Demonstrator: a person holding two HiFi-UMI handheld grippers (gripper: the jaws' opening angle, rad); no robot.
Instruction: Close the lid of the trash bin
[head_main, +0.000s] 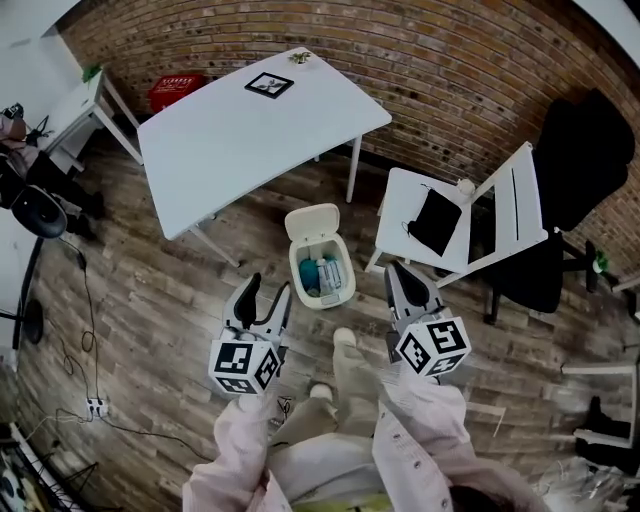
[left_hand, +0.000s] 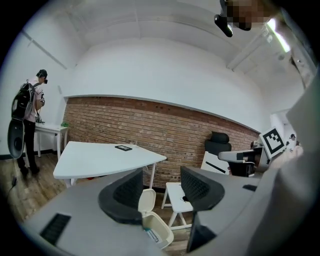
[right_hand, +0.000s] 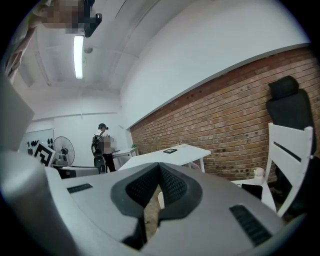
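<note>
- Trash bin (head_main: 296, 275) stands on the wooden floor (head_main: 150, 300) between the white table (head_main: 250, 130) and the white chair (head_main: 500, 220), its lid (head_main: 312, 222) raised.
- Left gripper (head_main: 268, 290): jaws apart, holding nothing.
- Right gripper (head_main: 402, 272): jaws together, empty.

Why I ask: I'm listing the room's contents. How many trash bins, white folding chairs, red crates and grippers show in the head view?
Trash bin: 1
White folding chair: 1
Red crate: 1
Grippers: 2, the left gripper and the right gripper
Total: 5
</note>
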